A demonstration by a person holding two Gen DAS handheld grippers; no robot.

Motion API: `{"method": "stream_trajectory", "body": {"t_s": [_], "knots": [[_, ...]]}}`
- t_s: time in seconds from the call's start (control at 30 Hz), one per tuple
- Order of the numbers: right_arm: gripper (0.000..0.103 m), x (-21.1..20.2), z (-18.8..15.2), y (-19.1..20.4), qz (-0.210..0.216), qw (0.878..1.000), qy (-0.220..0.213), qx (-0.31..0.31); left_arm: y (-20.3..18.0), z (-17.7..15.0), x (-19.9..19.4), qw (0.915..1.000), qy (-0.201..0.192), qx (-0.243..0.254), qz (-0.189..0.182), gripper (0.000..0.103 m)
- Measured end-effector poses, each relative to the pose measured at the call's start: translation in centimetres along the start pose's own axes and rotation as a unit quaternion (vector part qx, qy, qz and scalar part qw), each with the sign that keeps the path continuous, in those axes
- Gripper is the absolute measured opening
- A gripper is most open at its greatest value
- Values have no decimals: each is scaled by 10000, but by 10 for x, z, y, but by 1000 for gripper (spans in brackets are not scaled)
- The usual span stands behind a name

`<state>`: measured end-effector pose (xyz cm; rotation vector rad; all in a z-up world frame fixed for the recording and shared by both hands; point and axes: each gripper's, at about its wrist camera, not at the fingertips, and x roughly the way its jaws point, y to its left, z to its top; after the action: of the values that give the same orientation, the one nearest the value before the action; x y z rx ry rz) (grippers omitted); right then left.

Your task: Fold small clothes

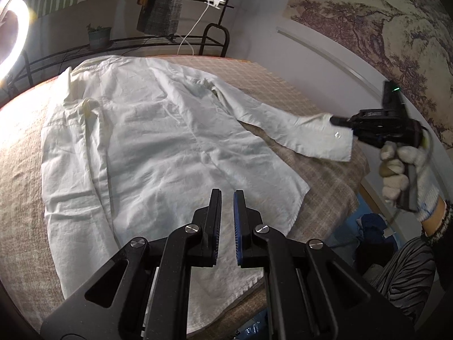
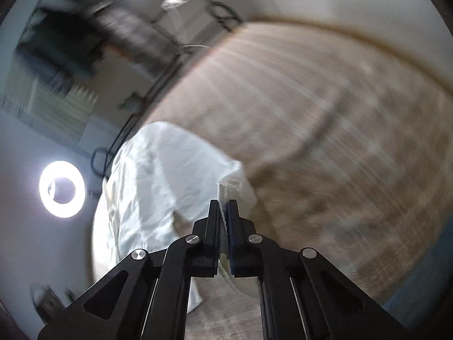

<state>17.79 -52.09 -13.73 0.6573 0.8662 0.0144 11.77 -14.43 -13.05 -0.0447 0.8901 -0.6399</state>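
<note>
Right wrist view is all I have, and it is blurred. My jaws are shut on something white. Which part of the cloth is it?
Observer: The right gripper holds the cuff of a sleeve.
Operator: Is the rest of the cloth lifted too?
Observer: No. The shirt lies spread flat on the bed; only that sleeve stretches out to your gripper.
Operator: And my other gripper?
Observer: The left gripper is shut on nothing, above the shirt's hem.
</note>
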Motion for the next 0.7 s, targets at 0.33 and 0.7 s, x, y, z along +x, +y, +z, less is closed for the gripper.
{"method": "stream_trajectory", "body": {"t_s": [0.33, 0.7], "knots": [[3, 38, -86, 131, 710, 9500, 1026, -2862, 21, -1, -1, 9986, -40, -528, 49, 5], [7, 38, -70, 131, 1072, 9393, 1467, -2909, -9, -1, 30, 9969, 278, -593, -447, 43]]}}
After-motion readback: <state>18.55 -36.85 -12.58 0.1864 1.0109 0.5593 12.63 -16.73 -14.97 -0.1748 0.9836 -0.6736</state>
